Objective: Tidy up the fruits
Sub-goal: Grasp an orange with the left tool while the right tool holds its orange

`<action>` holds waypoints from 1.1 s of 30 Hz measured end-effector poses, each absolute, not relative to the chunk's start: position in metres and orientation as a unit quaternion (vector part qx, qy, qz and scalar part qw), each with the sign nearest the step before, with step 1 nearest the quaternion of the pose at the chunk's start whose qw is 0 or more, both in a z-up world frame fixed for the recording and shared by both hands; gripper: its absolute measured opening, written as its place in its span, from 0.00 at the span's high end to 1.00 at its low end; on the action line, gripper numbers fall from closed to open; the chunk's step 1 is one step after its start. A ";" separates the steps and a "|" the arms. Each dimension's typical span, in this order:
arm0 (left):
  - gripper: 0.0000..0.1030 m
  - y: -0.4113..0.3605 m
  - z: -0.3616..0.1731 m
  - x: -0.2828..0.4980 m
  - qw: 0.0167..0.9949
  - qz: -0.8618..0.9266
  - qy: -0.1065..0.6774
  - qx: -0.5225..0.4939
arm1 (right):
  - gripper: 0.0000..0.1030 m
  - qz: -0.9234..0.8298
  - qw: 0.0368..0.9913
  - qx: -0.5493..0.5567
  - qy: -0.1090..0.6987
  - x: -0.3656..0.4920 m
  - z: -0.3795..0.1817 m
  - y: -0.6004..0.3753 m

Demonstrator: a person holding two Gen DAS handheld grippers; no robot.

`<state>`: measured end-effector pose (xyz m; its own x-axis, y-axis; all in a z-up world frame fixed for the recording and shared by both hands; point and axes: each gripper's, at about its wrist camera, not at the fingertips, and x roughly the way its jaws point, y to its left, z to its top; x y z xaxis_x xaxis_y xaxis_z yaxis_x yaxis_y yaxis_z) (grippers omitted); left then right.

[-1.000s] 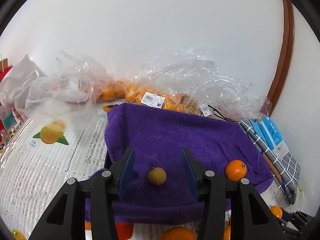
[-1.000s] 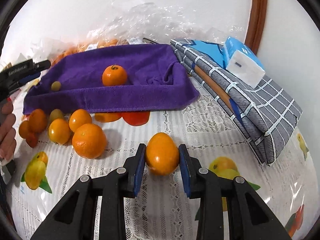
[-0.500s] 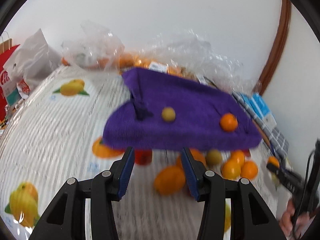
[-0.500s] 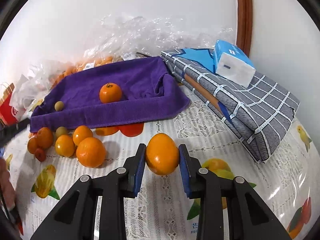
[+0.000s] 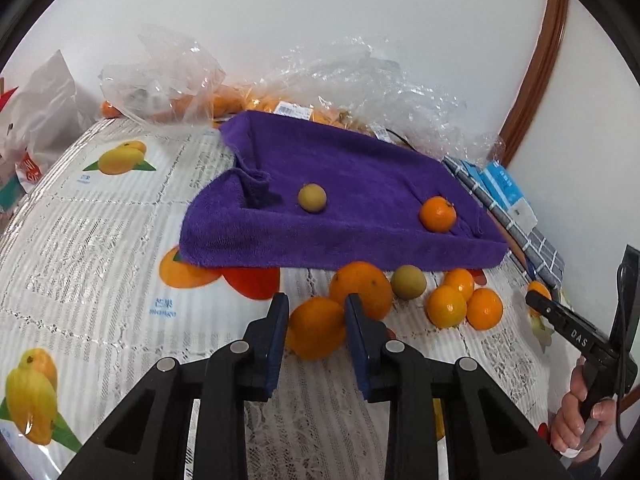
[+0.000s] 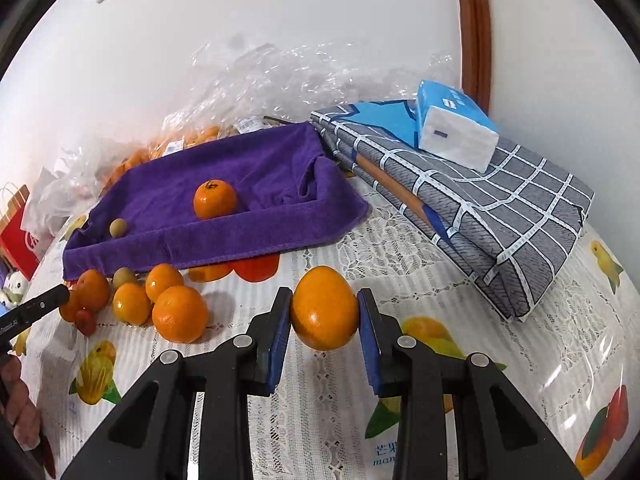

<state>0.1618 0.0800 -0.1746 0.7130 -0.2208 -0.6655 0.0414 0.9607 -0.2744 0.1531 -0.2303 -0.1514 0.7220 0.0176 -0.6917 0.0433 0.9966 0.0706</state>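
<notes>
A purple towel (image 5: 352, 200) lies on the table with a small greenish fruit (image 5: 312, 197) and a mandarin (image 5: 437, 214) on it; the towel also shows in the right wrist view (image 6: 224, 200). My left gripper (image 5: 316, 322) is open, its jaws on either side of an orange (image 5: 316, 330) that sits on the table in front of the towel. Several more citrus fruits (image 5: 460, 304) lie to its right. My right gripper (image 6: 324, 314) is shut on a large orange (image 6: 324, 308) and holds it above the table.
Clear plastic bags of oranges (image 5: 304, 92) lie behind the towel against the wall. A folded grey checked cloth (image 6: 480, 200) with a blue tissue pack (image 6: 456, 128) lies to the right. A red and white bag (image 5: 32, 120) stands far left. The tablecloth (image 5: 100, 240) is printed with fruit.
My left gripper has pulled back from over the towel and come down around an orange in front of it. My right gripper has lifted its orange off the table.
</notes>
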 end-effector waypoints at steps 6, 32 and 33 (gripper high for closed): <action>0.64 0.071 -0.181 0.167 0.906 -0.083 0.403 -0.101 | 0.68 -0.007 0.921 0.027 0.388 0.158 -0.155 -0.225; 0.70 0.080 -0.162 0.147 0.936 -0.074 0.320 -0.130 | 0.68 -0.005 0.938 0.030 0.345 0.144 -0.142 -0.228; 0.70 0.079 -0.160 0.145 0.938 -0.073 0.314 -0.126 | 0.68 -0.004 0.940 0.031 0.341 0.143 -0.141 -0.228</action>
